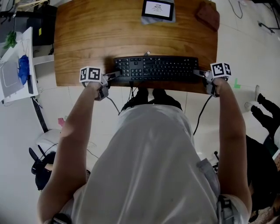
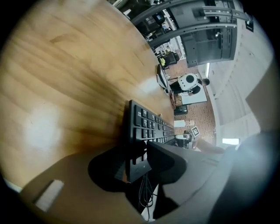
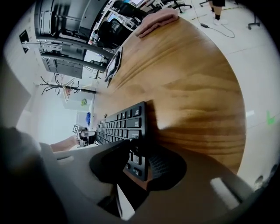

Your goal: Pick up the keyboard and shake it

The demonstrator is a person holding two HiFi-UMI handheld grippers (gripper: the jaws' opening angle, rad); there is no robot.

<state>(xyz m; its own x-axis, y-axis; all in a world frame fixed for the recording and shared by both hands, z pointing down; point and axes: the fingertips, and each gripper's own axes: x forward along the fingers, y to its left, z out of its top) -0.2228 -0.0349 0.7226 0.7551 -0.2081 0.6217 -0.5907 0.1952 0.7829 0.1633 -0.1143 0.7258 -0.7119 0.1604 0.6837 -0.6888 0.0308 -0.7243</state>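
A black keyboard (image 1: pixel 155 68) lies along the near edge of the wooden table (image 1: pixel 131 30). My left gripper (image 1: pixel 114 75) is at its left end and my right gripper (image 1: pixel 199 74) at its right end. In the left gripper view the keyboard's (image 2: pixel 148 124) near corner sits between the jaws of the left gripper (image 2: pixel 138 159), which press on it from above and below. In the right gripper view the keyboard's (image 3: pixel 120 124) end is clamped the same way by the right gripper (image 3: pixel 138 162). Whether the keyboard is off the table does not show.
A tablet (image 1: pixel 158 9) stands at the table's far edge, with a brown cloth (image 1: pixel 208 15) at the far right corner. The keyboard's cable (image 1: pixel 131 94) hangs over the near edge. A shelf with papers (image 1: pixel 17 70) is to the left, on a white floor.
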